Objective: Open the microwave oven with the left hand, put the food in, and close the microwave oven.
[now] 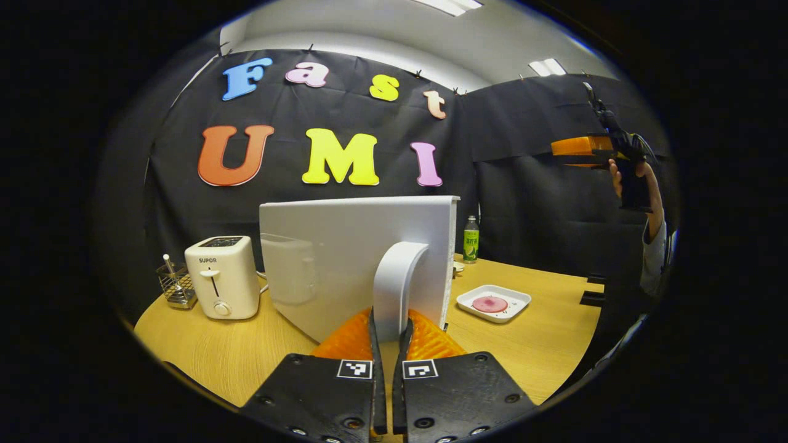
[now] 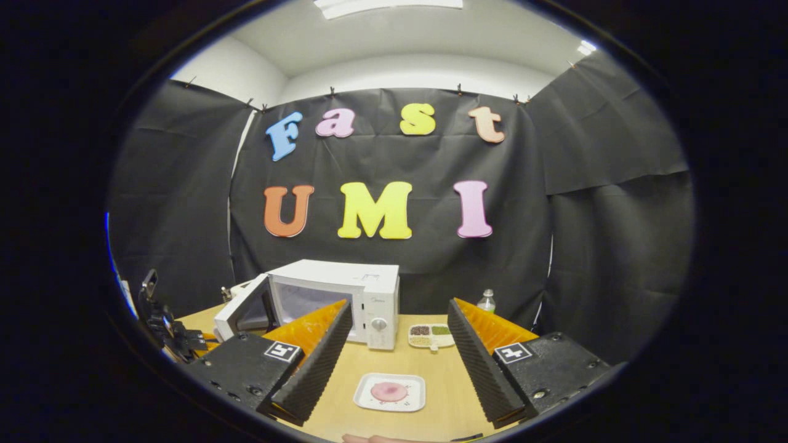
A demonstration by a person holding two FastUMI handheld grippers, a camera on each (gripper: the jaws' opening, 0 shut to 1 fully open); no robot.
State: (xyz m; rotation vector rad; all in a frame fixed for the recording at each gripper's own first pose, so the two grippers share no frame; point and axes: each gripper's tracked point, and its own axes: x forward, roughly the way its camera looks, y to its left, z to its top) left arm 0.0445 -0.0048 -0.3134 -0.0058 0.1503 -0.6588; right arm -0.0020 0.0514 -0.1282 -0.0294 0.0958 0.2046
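The wooden surface (image 2: 431,394) carries everything, smooth and pale. On it the microwave (image 2: 345,289), a boxy white appliance of hard, glossy shell, stands with its door (image 1: 345,246) swung partly open. The left tongs (image 1: 389,326) are closed narrow on the door's curved handle (image 1: 397,277), a rigid white bar pinched between both fingers; the door should swing stiffly on its hinge, and the handle is the right place to hold it. A rounded cream toaster (image 1: 223,277) sits beside the microwave with a wire basket (image 1: 175,286) next to it. The food (image 2: 389,391), a flat pink round, lies on a shallow white plate (image 2: 369,400) in front of the microwave, likely light and soft; the plate's rim looks slippery but firm, best taken at an edge. The right tongs (image 2: 400,344) hang wide open and empty above it.
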